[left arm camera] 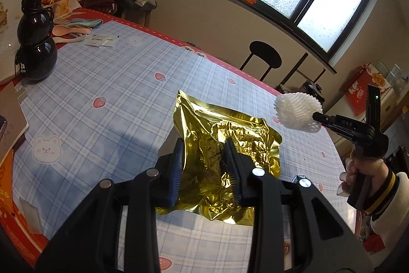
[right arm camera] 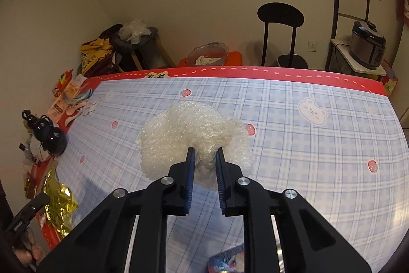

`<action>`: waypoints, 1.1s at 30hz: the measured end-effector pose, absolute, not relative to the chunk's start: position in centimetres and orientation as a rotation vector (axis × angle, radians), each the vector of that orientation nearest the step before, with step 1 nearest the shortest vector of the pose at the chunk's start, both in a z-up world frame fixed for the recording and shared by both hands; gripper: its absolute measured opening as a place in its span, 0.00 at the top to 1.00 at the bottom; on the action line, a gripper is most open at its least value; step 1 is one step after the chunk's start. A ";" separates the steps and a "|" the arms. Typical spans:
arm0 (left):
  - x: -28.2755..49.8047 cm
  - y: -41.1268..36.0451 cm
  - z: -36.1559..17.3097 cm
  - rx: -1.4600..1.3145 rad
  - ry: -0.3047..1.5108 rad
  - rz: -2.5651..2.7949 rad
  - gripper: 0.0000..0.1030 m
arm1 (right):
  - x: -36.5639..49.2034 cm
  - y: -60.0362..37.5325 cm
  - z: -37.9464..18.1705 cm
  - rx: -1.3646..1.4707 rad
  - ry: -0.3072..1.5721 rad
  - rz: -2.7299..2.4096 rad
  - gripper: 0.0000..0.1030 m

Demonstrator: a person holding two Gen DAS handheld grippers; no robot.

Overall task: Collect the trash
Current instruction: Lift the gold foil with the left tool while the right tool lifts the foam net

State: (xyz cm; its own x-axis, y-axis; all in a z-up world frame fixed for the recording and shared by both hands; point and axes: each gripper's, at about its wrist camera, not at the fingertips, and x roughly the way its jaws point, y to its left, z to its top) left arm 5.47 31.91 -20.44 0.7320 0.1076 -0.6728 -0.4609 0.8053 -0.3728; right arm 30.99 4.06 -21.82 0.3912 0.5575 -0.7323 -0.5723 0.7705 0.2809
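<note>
One gold foil bag [left arm camera: 225,145] – one white foam net [left arm camera: 297,114] – two grippers.

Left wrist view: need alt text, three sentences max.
The left tool grips a crumpled gold foil bag above a blue plaid tablecloth with strawberry and bear prints. At right, the right tool holds a white foam net. A black gourd-shaped bottle stands at far left.

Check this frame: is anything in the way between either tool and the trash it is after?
Nothing visible. The left tool is already closed on the gold foil bag, held over the table. The right tool is already shut on the white foam net, held clear of the table.
</note>
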 end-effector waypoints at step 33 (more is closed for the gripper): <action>11.1 -1.3 -11.7 -0.376 0.652 0.010 0.66 | 18.5 -42.9 -17.2 0.172 0.747 0.401 0.84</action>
State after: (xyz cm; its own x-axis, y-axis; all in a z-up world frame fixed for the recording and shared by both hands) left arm 11.14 -1.29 -11.69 0.7972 -0.1077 -0.5941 -0.1264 0.9324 -0.3387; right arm 18.50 -42.89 -17.19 0.6624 0.4136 -0.6246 -0.2928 0.9104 0.2924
